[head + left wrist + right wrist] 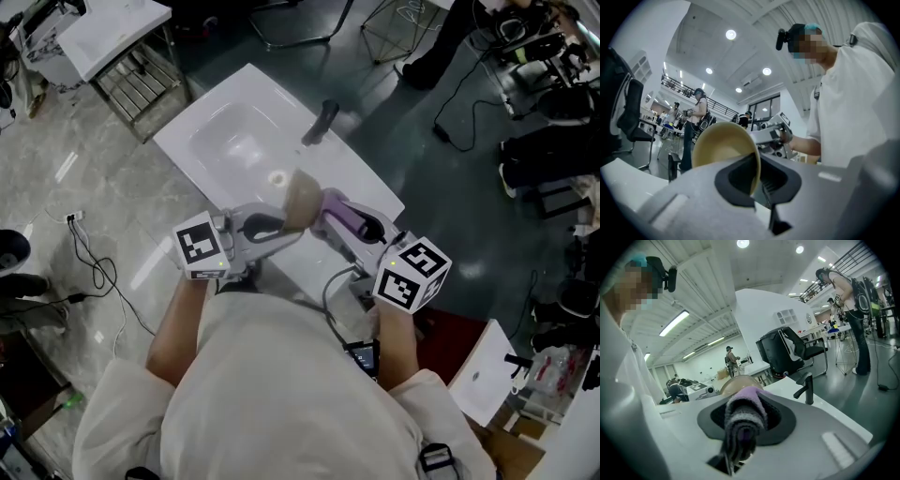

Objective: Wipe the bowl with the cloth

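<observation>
bowl (302, 200) | tipped on side, rim upright | base toward cloth (339, 215)

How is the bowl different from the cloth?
The bowl is tan, smooth and round; the cloth is purple and grey, fuzzy and bunched up. The bowl is pinched by its rim in the left gripper; the cloth sits in the right gripper. Both are held up above the white sink.

The tan bowl (302, 200) is tipped on its side, its rim pinched in the left hand-held gripper (757, 174). The purple and grey cloth (743, 411) is bunched up in the right hand-held gripper (740, 427), right next to the bowl.
</observation>
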